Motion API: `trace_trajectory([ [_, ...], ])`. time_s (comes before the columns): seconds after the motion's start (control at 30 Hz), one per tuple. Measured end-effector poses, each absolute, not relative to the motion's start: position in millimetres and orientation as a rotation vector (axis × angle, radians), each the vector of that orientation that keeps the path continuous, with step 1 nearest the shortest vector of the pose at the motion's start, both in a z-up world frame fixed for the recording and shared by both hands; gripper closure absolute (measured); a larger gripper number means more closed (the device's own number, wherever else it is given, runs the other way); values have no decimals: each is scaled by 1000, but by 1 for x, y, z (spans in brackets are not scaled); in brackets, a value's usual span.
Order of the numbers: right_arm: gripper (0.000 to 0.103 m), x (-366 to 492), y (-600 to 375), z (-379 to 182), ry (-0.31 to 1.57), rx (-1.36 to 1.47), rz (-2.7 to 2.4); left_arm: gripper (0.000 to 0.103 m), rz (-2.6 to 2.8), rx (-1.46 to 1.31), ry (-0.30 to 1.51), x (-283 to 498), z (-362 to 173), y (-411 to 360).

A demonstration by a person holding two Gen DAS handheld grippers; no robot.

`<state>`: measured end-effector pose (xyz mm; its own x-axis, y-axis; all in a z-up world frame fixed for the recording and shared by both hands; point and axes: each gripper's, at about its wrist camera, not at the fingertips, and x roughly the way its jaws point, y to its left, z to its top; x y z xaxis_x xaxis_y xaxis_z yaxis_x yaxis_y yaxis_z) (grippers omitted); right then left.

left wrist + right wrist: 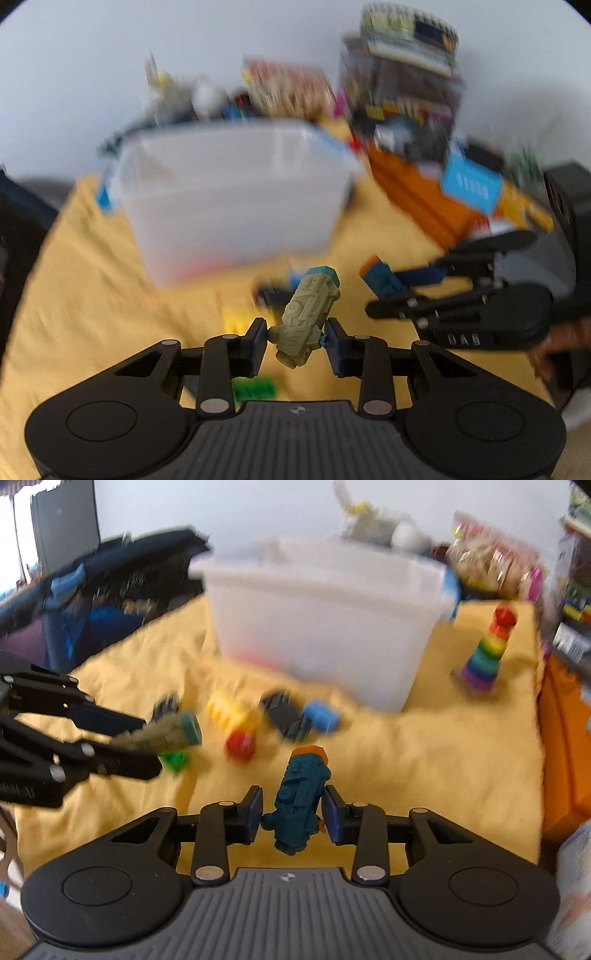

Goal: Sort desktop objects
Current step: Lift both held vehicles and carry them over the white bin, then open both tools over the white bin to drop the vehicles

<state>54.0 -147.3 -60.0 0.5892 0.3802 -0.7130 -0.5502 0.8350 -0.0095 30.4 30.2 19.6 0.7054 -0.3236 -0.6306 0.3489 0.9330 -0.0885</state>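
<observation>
My left gripper [296, 341] is shut on an olive-green toy train [308, 317] with a teal end, lifted above the yellow cloth [92, 295]. My right gripper [291, 814] is shut on a dark teal toy train [300, 801] with an orange end, also raised off the cloth. Each gripper shows in the other's view: the right gripper [380, 291] with its teal train at the right, the left gripper [155, 744] with the olive train at the left. A translucent white bin [232, 195] stands behind on the cloth.
Loose toys lie on the cloth before the bin [325, 627]: a yellow brick [231, 709], a red ball-like piece [241, 744], a green brick [175, 760], a black car [282, 712], a blue block [321, 716]. A rainbow ring stacker [487, 650] stands right. Orange boxes [417, 192] and stacked clutter flank the right.
</observation>
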Motion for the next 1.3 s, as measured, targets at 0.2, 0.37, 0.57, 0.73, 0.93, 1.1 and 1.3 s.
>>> trace_trajectory([
  [0.2, 65, 88, -139, -2, 566, -217, 530, 65, -309, 28, 544, 86, 73, 42],
  [0.37, 64, 133, -126, 35, 471, -157, 507, 65, -261, 27, 496, 136, 93, 47],
  [0.57, 64, 171, -109, 43, 446, -138, 474, 65, -229, 47, 525, 179, 87, 43],
  [0.73, 64, 188, -106, 30, 496, -130, 463, 65, -193, 96, 578, 196, 66, 42],
  [0.93, 62, 198, -101, 10, 585, -126, 439, 53, -180, 134, 650, 197, 48, 39],
  [1.1, 58, 186, -109, 17, 569, -104, 447, 53, -199, 50, 581, 166, 61, 48],
  [1.3, 56, 154, -124, 32, 515, -57, 488, 35, -219, 5, 518, 106, 70, 48],
])
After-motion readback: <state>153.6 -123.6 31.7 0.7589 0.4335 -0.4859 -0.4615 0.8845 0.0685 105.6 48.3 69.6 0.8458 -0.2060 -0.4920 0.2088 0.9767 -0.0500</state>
